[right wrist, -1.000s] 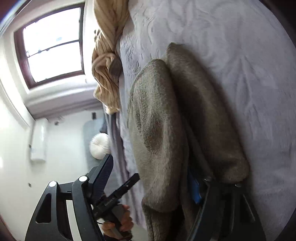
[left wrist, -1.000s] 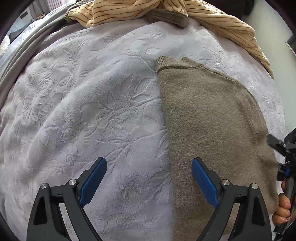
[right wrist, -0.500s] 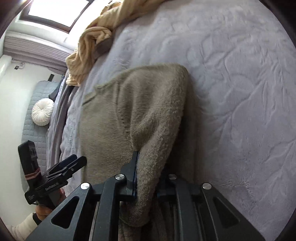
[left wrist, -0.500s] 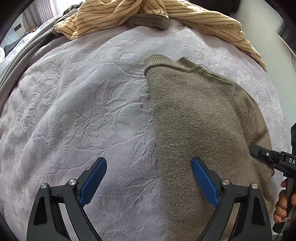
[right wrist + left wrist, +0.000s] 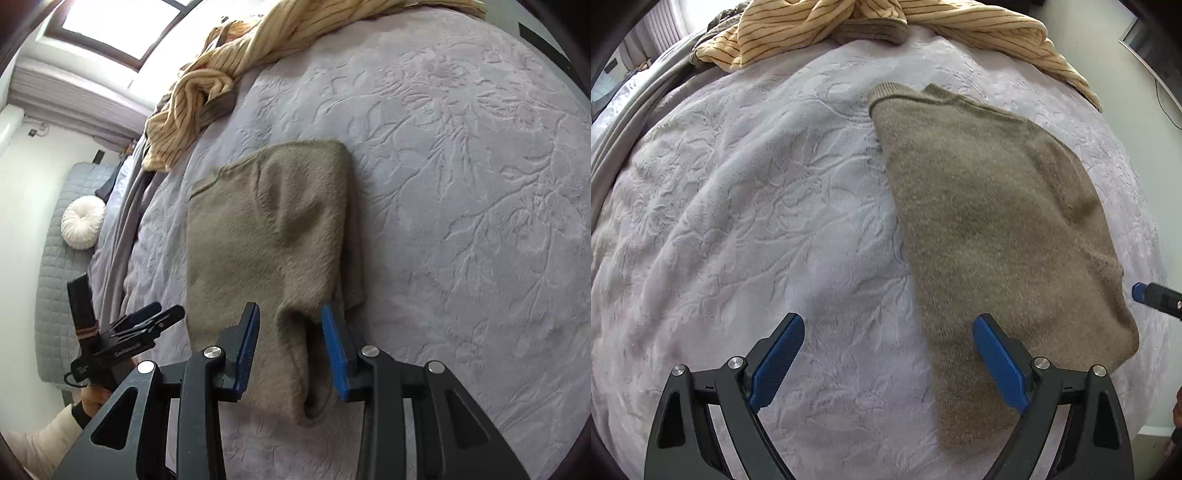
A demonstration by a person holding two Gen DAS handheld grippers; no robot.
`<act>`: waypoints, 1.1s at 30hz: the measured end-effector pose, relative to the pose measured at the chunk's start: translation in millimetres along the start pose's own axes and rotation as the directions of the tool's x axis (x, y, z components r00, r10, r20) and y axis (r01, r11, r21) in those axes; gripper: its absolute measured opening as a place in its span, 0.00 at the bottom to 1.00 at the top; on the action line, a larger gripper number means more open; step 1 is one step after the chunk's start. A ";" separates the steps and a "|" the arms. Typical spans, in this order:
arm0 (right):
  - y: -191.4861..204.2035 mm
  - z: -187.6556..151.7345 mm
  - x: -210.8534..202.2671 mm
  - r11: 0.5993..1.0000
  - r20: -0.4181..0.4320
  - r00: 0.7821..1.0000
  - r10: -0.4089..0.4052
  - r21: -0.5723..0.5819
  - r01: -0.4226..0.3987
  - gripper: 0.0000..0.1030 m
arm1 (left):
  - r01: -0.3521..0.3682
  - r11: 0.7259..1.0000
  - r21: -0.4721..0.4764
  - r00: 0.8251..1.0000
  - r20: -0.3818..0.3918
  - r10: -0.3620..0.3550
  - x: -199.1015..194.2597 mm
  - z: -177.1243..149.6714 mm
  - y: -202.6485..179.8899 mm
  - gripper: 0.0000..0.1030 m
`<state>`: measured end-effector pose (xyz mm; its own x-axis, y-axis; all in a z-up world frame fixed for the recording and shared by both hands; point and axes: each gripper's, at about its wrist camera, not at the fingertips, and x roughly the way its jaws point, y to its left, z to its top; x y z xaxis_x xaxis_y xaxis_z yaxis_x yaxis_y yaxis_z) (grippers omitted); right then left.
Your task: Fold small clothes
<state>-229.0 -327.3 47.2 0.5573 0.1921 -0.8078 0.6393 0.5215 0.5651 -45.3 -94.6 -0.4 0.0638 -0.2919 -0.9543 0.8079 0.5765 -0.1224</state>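
Sweater (image 5: pixel 990 229), olive-brown knit, lies folded lengthwise on the pale embossed bedspread (image 5: pixel 757 221), collar at the far end.

Left gripper (image 5: pixel 888 360): fingers spread wide, nothing between the blue pads. Sweater's long left edge runs into the gap just inside the right-hand pad (image 5: pixel 997 363); that pad sits over the knit, the left-hand pad over bare bedspread. Contact with the fabric cannot be told.

Right gripper (image 5: pixel 291 350): jaws opening. A raised fold of the sweater's near hem (image 5: pixel 295 354) sits between the two blue pads; a gap shows on each side, so the pads do not press it. Rest of the garment stretches away beyond the fingertips.

Striped yellow garment (image 5: pixel 207 99) is bunched at the far edge of the bed, well beyond the fingertips of both grippers.

In the right wrist view, the left gripper appears to the left of the fingers, held by a hand (image 5: pixel 92 400) in a light sleeve.
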 end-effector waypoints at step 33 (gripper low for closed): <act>-0.4 -41.6 58.4 0.989 -0.123 0.982 -0.146 0.001 0.147 0.12 | -0.051 0.998 -0.044 0.996 -0.078 0.048 6.8 -43.7 -20.2 0.91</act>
<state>-218.7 -281.7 -7.2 0.3888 0.2150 -0.8959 0.7145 0.5435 0.4405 -86.8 -74.9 -16.3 0.0564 -0.2041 -0.9773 0.7769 0.6238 -0.0854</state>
